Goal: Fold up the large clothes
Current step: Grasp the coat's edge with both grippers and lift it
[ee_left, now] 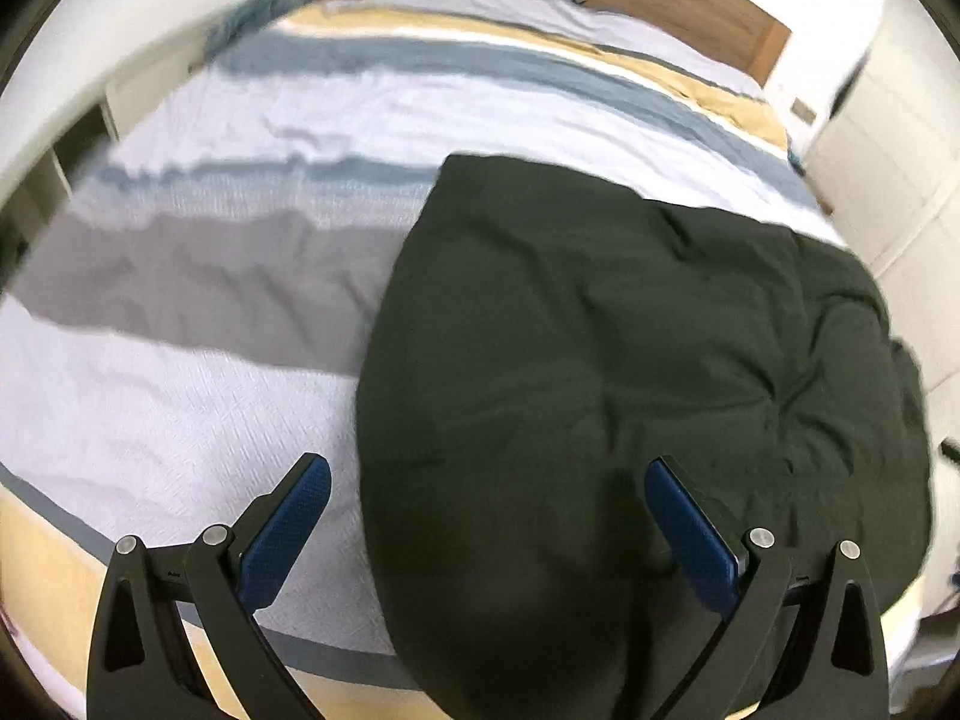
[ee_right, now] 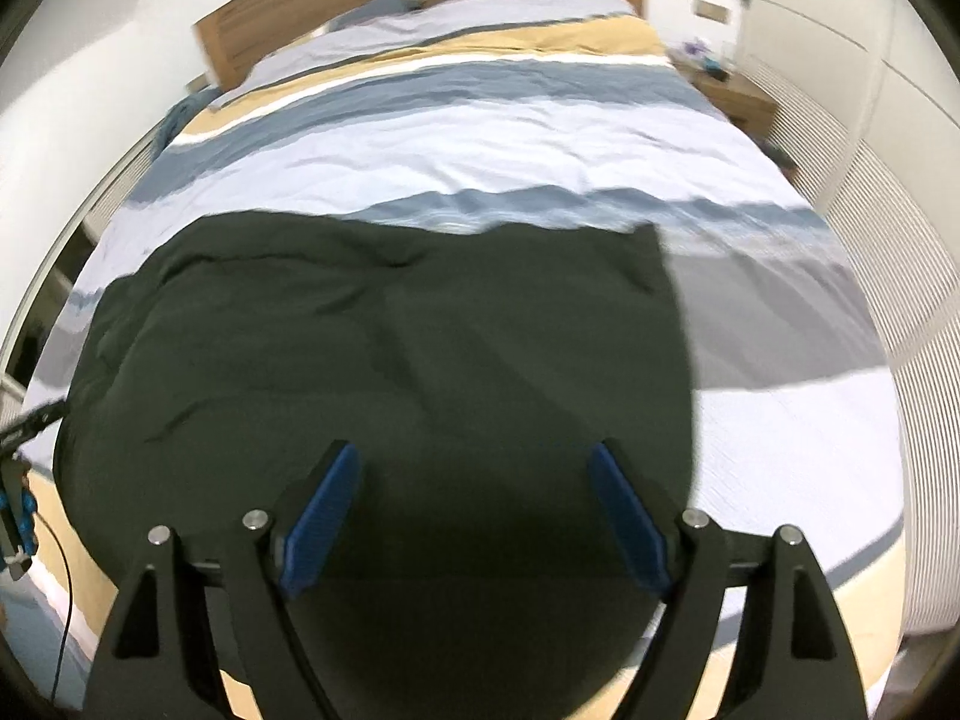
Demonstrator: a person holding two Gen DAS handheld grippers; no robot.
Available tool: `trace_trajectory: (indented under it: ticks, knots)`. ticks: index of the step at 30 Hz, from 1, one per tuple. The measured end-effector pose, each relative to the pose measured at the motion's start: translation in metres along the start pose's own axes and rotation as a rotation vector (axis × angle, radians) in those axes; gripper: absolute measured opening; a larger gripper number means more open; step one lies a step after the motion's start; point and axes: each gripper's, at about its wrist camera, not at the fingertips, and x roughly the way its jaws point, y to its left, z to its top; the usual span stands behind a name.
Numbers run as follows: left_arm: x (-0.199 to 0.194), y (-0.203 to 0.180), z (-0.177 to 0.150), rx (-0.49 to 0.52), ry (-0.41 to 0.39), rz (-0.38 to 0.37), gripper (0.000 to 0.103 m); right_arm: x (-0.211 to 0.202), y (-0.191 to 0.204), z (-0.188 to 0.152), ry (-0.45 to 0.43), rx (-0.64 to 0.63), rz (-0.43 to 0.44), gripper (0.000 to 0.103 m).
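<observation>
A large dark green garment [ee_left: 600, 360] lies folded flat on the striped bed, its near end reaching the bed's foot. My left gripper [ee_left: 487, 468] hangs above the garment's left edge, jaws wide apart, blue pads [ee_left: 288, 534] bare, nothing between them. In the right wrist view the same garment [ee_right: 390, 348] fills the lower middle. My right gripper [ee_right: 474, 456] stands open above its near part, blue pads [ee_right: 630, 522] not touching the cloth. The garment's near end is hidden behind the gripper frames.
The bed cover [ee_right: 480, 138] has white, blue-grey, grey and yellow stripes. A wooden headboard [ee_right: 390, 6] stands at the far end, a bedside table [ee_right: 732, 93] beyond the right side, white cupboards [ee_left: 888, 180] along the right. A dark cable [ee_right: 60, 600] hangs at lower left.
</observation>
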Motion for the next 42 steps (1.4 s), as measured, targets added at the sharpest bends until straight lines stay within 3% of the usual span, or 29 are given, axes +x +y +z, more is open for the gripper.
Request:
trace_trajectory:
  ticks: [3, 11, 14, 19, 25, 31, 38, 42]
  knots:
    - [0.010, 0.021, 0.004, -0.077, 0.038, -0.082, 0.102, 0.007, -0.023, -0.003, 0.028, 0.062, 0.051, 0.082]
    - [0.063, 0.044, 0.011, -0.133, 0.154, -0.141, 0.103, 0.051, -0.067, -0.022, 0.122, 0.167, 0.135, 0.085]
    - [0.079, 0.045, 0.014, -0.127, 0.186, -0.176, 0.103, 0.069, -0.079, -0.029, 0.149, 0.193, 0.187, 0.095]
    - [0.102, 0.043, 0.016, -0.143, 0.247, -0.266, 0.103, 0.101, -0.093, -0.036, 0.225, 0.239, 0.279, 0.103]
    - [0.126, 0.049, 0.014, -0.225, 0.311, -0.434, 0.102, 0.142, -0.099, -0.043, 0.320, 0.310, 0.469, 0.103]
    - [0.141, 0.035, 0.015, -0.263, 0.330, -0.549, 0.102, 0.168, -0.087, -0.043, 0.313, 0.349, 0.633, 0.103]
    - [0.154, 0.023, 0.016, -0.281, 0.335, -0.510, 0.102, 0.183, -0.084, -0.046, 0.298, 0.378, 0.667, 0.103]
    - [0.150, 0.003, 0.017, -0.243, 0.306, -0.435, 0.099, 0.187, -0.073, -0.043, 0.296, 0.381, 0.664, 0.103]
